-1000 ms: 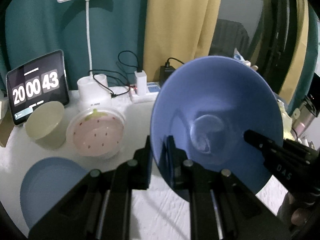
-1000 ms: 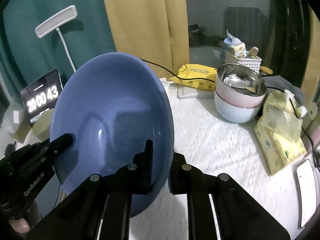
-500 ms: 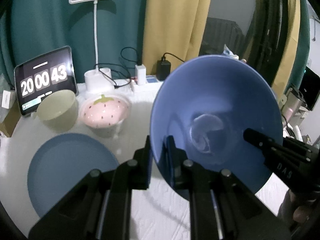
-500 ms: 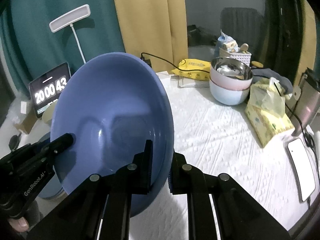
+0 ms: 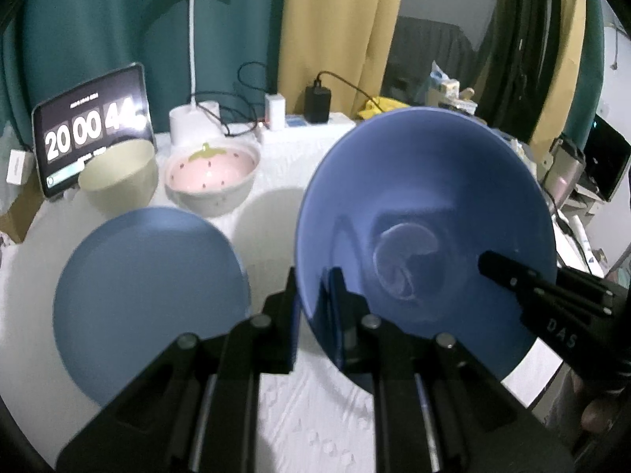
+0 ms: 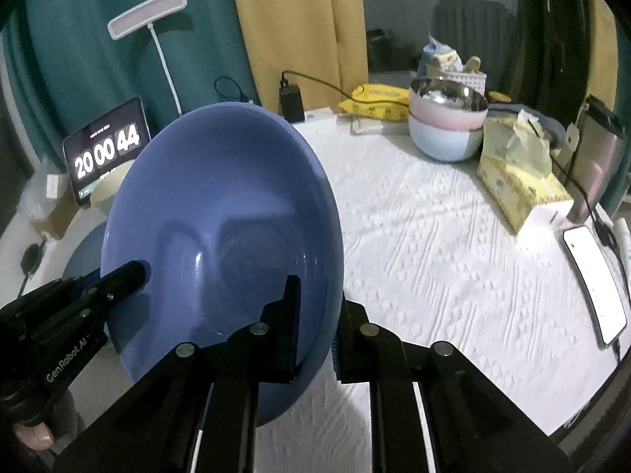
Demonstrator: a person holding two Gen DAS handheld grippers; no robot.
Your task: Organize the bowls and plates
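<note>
White textured tablecloth (image 6: 434, 244), teal and yellow curtains; both grippers clamped on blue bowl (image 5: 426, 213).

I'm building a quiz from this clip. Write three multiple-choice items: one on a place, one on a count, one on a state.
1. Where does the strawberry bowl stand?
A. right of the green bowl
B. on the blue plate
C. inside the steel bowl

2. How many bowls make up the stack by the tissue pack?
A. one
B. three
C. five

3. How is the big blue bowl held?
A. resting flat on the cloth
B. by one gripper only
C. by both grippers at opposite rims

Key: 1 A, they sit side by side behind the plate. 2 B, steel, pink and pale blue nest together. 3 C, the left gripper and right gripper each pinch a rim.
</note>
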